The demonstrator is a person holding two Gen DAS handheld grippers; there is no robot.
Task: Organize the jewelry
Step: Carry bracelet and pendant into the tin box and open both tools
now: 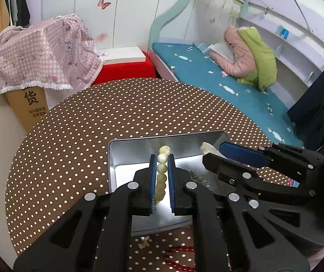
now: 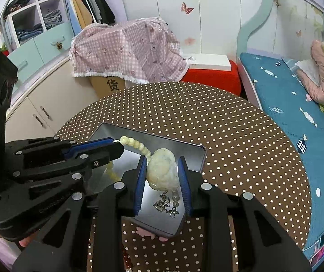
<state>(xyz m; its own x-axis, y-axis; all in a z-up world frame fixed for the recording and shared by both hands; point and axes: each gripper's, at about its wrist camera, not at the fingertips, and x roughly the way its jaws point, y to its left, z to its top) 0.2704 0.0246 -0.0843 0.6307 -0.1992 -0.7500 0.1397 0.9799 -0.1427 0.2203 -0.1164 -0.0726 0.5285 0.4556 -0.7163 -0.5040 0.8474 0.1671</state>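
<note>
Polka-dotted surface carries the metal tin; left gripper fingers pinch the bead strand, right gripper fingers clasp its pale pendant above the tin. Lower both together, releasing gently.

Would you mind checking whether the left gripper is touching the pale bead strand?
Touching. The left wrist view shows the left gripper with its blue pads pressed against both sides of the pale bead strand, above the metal tin.

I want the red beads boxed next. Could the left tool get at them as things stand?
Probably not yet: the left tool is shut on the pale bead strand over the tin, and the red beads lie underneath, behind its fingers.
</note>
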